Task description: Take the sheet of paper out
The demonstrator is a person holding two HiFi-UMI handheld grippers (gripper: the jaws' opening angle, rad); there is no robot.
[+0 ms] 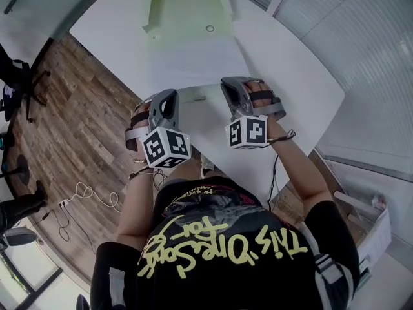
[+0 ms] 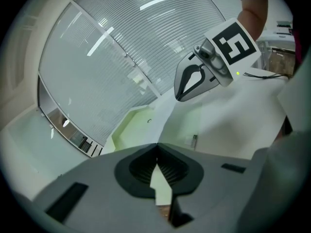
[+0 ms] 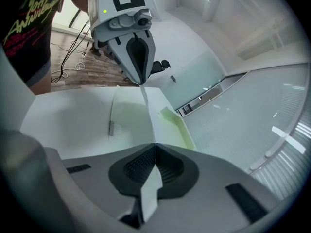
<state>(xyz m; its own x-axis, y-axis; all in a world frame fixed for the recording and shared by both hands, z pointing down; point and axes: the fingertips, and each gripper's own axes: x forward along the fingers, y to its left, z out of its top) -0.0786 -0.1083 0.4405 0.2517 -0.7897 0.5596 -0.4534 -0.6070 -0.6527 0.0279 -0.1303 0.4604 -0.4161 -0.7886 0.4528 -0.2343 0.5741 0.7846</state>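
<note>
Both jaws pinched shut: your left gripper (image 2: 156,148) and right gripper (image 3: 154,148) each clamp the near edge of the sheet (image 1: 193,63), its far end at the green folder (image 1: 184,5). Judged mid-pull; next, draw evenly toward yourself until it clears.

Black shirt (image 1: 219,263) bears yellow lettering; left tongs (image 2: 156,152) and right tongs (image 3: 155,148) are grey.

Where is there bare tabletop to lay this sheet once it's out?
The widest bare white table lies right of the sheet of paper, past the right gripper. A narrower strip runs left of the green folder. Sheet and folder fill the middle.
</note>
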